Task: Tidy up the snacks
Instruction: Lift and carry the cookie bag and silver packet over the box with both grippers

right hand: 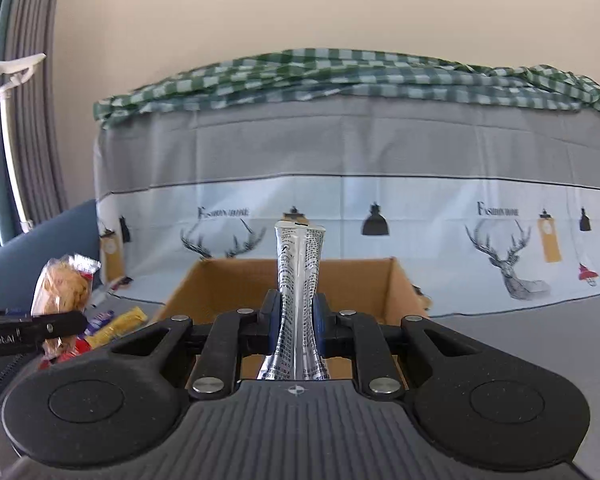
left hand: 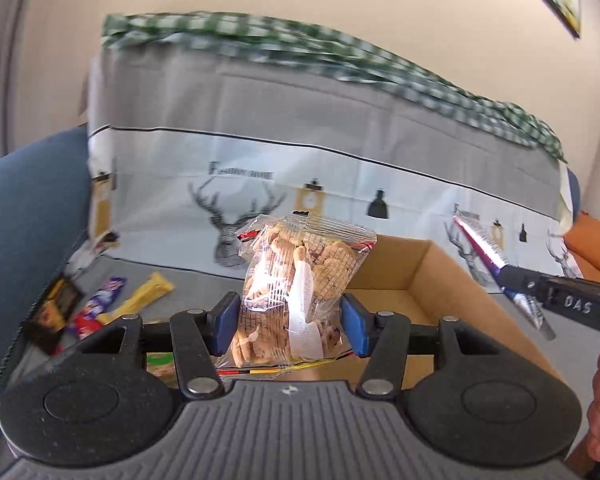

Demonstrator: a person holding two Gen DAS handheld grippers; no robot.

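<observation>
Two hand-held grippers, each clamped on a snack.

Left hand-held gripper [left hand: 288, 322] pinches a clear biscuit bag [left hand: 296, 288] between its blue pads; right hand-held gripper [right hand: 296, 320] squeezes a silver packet [right hand: 298, 292] upright. Just beyond both lies an open cardboard box [right hand: 228, 284]. Left of them, loose snack bars [left hand: 112, 300] lie on the grey cushion [left hand: 196, 276].

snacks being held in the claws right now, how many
2. A clear plastic bag of biscuits is clamped in the left claw; a slim silver foil packet is pinched in the right claw. None hidden.
</observation>
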